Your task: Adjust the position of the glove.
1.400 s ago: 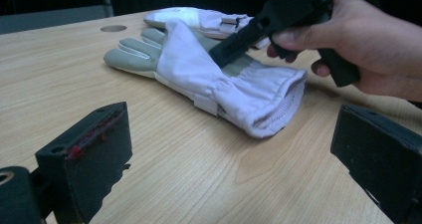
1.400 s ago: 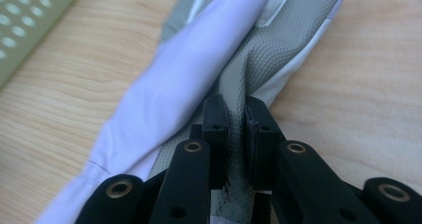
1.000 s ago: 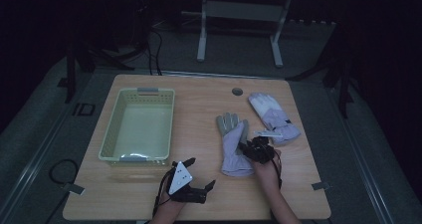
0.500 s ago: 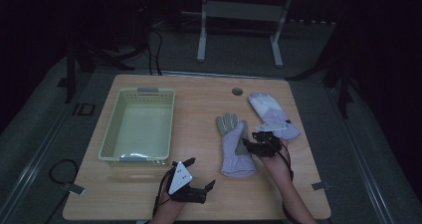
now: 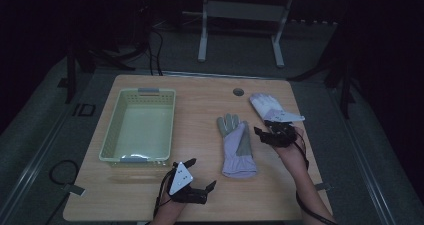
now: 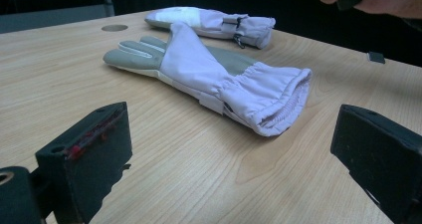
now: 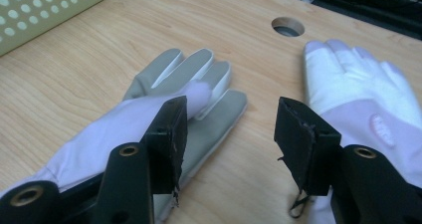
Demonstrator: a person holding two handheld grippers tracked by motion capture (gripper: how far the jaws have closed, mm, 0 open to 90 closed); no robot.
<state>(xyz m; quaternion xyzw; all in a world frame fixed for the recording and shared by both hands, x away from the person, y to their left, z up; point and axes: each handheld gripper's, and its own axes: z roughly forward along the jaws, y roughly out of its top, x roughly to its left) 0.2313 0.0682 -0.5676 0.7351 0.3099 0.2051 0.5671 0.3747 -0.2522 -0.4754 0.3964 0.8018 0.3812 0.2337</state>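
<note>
Two pale lilac gloves lie flat on the wooden table [image 5: 150,195]. The near glove [image 5: 237,145] [image 6: 224,74] [image 7: 124,119] has grey fingers and its cuff faces me. Right of it and farther back lies the far glove [image 5: 272,109] [image 6: 214,20] [image 7: 358,89]. My right gripper [image 5: 262,130] [image 7: 231,134] hovers over the gap between them. Its jaws have just been opening and stand open, with only the table and the near glove's edge below them. My left gripper [image 5: 202,173] [image 6: 231,149] rests low at the front edge, open and empty, facing the near glove's cuff.
A pale green perforated basket [image 5: 150,91] [image 7: 40,10] stands on the left half of the table. A round cable hole [image 5: 238,91] [image 7: 287,26] sits near the back edge. A small dark tab [image 6: 376,57] lies at the right edge. A metal stand [image 5: 240,10] stands beyond the table.
My right gripper has lifted off the near glove's right edge and moved up and to the right, toward the far glove, with its jaws wider apart. The left gripper has stayed put.
</note>
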